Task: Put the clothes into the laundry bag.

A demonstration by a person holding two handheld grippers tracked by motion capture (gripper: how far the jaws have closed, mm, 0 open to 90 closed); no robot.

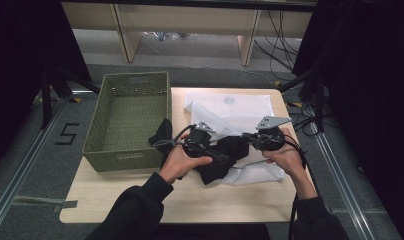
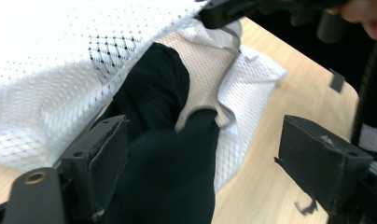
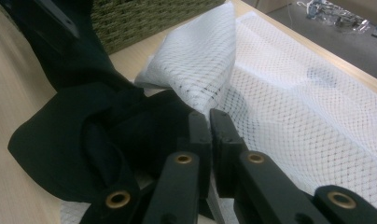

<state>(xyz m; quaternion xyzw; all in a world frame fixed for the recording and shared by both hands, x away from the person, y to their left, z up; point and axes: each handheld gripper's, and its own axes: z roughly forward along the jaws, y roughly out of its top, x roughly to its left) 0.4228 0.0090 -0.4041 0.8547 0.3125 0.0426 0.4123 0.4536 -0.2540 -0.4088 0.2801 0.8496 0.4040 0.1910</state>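
The work in hand was loading a black garment (image 1: 222, 155) into a white mesh laundry bag (image 1: 240, 112) on the wooden table (image 1: 140, 197).

The right gripper (image 3: 210, 126) had its jaws pressed together on an edge of the mesh bag, holding the mouth of the bag up; the raised flap of mesh stood just beyond its fingertips, and the black garment lay bunched to the left of its jaws. The right hand (image 1: 285, 152) held that gripper over the near right part of the bag.

The left gripper (image 2: 203, 154) stood with its jaws wide apart and nothing pinched. The black garment lay directly ahead of and below its jaws, running under the lifted mesh; neither pad pressed on it.

Progress: the garment appeared partly inside the bag, one end under the mesh and a good portion trailing out on the table toward the green woven basket (image 1: 130, 122). How deep the covered end sat could not be told, as the folds hid it.

Outstanding: pushing the remainder in and closing the bag. The basket looked empty.
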